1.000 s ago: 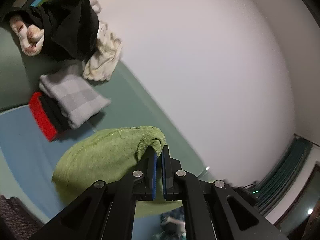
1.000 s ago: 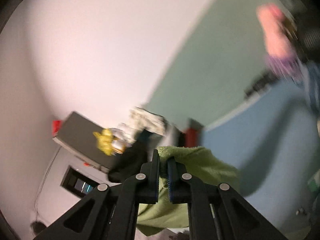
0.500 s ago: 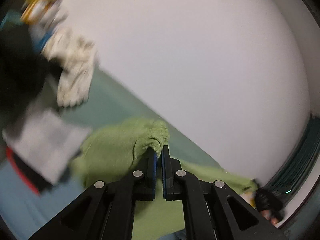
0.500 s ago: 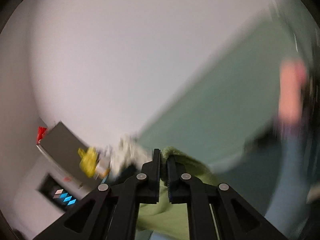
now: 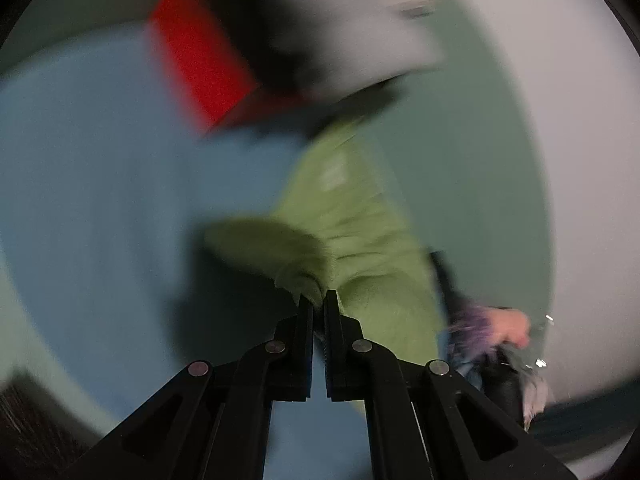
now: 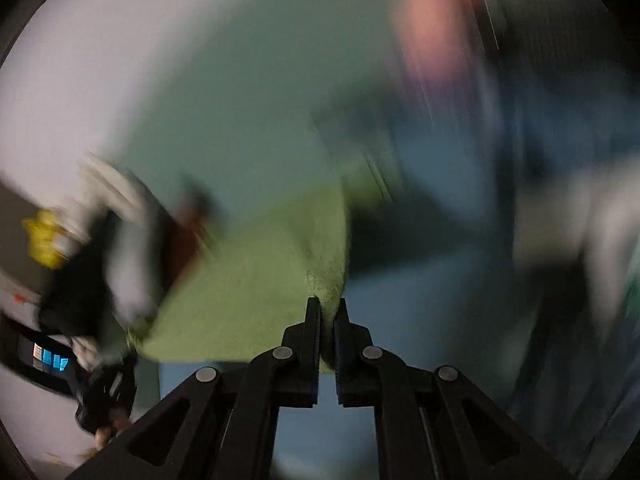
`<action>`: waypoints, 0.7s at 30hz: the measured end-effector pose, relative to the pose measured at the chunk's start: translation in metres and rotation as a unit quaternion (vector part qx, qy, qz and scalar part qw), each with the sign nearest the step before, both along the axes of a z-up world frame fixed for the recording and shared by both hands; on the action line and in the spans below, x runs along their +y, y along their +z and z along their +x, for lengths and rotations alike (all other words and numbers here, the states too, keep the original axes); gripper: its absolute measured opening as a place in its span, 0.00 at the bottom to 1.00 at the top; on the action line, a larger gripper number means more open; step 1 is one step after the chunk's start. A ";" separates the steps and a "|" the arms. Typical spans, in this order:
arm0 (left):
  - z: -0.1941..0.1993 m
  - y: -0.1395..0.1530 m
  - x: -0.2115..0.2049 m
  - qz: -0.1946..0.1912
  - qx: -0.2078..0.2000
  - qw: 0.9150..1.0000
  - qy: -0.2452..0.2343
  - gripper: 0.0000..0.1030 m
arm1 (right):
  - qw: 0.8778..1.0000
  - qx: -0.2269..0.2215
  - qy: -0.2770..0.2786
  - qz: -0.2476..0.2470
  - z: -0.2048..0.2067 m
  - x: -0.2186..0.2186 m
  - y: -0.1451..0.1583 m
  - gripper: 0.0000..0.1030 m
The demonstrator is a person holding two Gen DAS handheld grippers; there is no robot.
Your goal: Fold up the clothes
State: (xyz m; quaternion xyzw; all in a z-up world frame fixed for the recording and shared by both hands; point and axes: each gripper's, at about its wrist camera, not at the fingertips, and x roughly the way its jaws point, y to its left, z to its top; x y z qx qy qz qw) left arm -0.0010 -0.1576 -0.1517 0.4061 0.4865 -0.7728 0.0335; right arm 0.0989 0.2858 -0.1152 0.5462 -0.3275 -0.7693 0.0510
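Observation:
A fuzzy green garment (image 5: 356,216) stretches away from my left gripper (image 5: 319,300), which is shut on a bunched corner of it above the blue sheet (image 5: 100,184). In the right wrist view the same green garment (image 6: 256,276) spreads out flat to the left, and my right gripper (image 6: 327,306) is shut on its near edge. Both views are heavily blurred by motion.
A folded stack with a red edge (image 5: 196,56), black and grey cloth (image 5: 344,28) lies beyond the garment. A pale green sheet (image 5: 460,152) meets the white wall. Pink and purple cloth (image 5: 492,328) sits at the right. Dark and white clothes (image 6: 104,264) pile up at the left.
Both grippers have swung downward with the green garment, from facing the wall to facing the bed. The garment now hangs stretched out between them, close over the blue sheet.

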 end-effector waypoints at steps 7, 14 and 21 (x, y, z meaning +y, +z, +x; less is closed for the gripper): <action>0.061 -0.028 -0.026 0.044 -0.012 0.997 0.059 0.04 | 0.991 -0.122 -0.017 -0.054 0.040 -0.006 -0.087 0.05; 0.078 -0.013 -0.019 0.006 0.005 0.999 0.034 0.04 | 0.995 -0.082 0.027 -0.046 0.091 0.004 -0.028 0.05; 0.082 -0.013 -0.028 -0.081 -0.088 0.993 0.022 0.04 | 0.969 -0.208 0.125 -0.043 0.166 -0.038 -0.095 0.05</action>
